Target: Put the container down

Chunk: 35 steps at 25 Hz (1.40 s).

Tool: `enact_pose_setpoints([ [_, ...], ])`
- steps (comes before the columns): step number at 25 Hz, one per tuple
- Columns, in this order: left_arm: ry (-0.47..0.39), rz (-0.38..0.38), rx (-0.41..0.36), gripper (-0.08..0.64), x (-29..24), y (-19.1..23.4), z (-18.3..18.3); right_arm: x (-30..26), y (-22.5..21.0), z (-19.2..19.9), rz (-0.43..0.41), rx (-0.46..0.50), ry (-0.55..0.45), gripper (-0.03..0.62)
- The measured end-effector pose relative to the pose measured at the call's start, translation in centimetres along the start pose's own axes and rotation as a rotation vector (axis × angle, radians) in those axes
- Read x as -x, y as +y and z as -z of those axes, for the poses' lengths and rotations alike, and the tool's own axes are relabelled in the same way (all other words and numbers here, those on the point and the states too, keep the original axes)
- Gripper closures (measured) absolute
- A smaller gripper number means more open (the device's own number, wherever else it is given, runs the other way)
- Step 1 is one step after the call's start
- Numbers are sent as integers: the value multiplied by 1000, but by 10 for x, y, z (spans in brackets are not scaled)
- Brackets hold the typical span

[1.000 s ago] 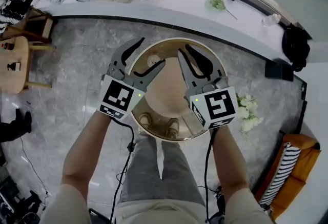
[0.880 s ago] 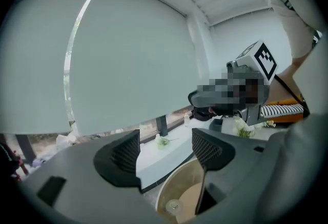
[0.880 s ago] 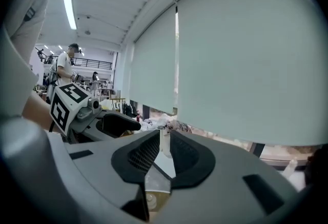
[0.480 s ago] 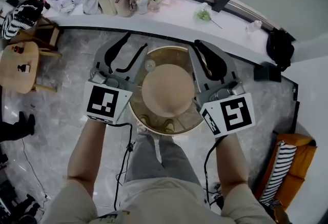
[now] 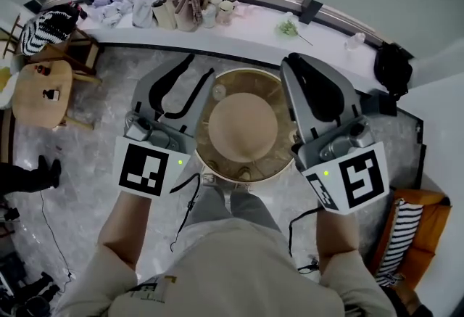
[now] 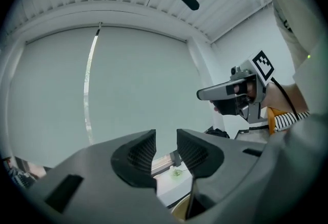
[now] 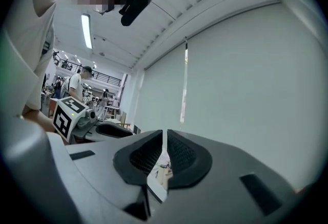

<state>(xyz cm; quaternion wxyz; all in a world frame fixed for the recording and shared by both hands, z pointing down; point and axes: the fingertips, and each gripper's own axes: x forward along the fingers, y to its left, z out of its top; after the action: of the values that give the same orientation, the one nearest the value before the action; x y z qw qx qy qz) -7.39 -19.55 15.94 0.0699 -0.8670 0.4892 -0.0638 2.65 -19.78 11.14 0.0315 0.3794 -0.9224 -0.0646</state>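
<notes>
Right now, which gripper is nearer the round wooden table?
Left. The left gripper is toward the round wooden table, the right gripper beyond the round tan container. Both empty, jaws just closing.

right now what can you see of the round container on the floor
The container is round, with a pale rim and a golden-brown inner wall. A smooth tan dome fills its middle. It stands upright on the grey marbled floor, seen from almost straight above. Only the floor appears to touch it.

Head view looks steeply down; gripper views face level, left one catching right tongs [image 6: 206,95], right one left tongs [image 7: 123,130]
</notes>
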Motion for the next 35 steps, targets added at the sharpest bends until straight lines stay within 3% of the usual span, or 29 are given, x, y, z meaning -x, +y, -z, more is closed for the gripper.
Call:
enact_pose_setpoints([
  [10, -31, -3, 11, 511, 30, -15, -54, 57, 13, -62, 22, 22, -56, 568],
  [19, -57, 59, -73, 545, 47, -42, -82, 90, 34, -56, -1, -1, 3, 575],
  [25, -69, 148, -55, 545, 59, -62, -73, 97, 63, -30, -37, -62, 74, 578],
  [35, 6, 148, -31, 545, 60, -74, -42, 100, 59, -21, -30, -66, 115, 578],
])
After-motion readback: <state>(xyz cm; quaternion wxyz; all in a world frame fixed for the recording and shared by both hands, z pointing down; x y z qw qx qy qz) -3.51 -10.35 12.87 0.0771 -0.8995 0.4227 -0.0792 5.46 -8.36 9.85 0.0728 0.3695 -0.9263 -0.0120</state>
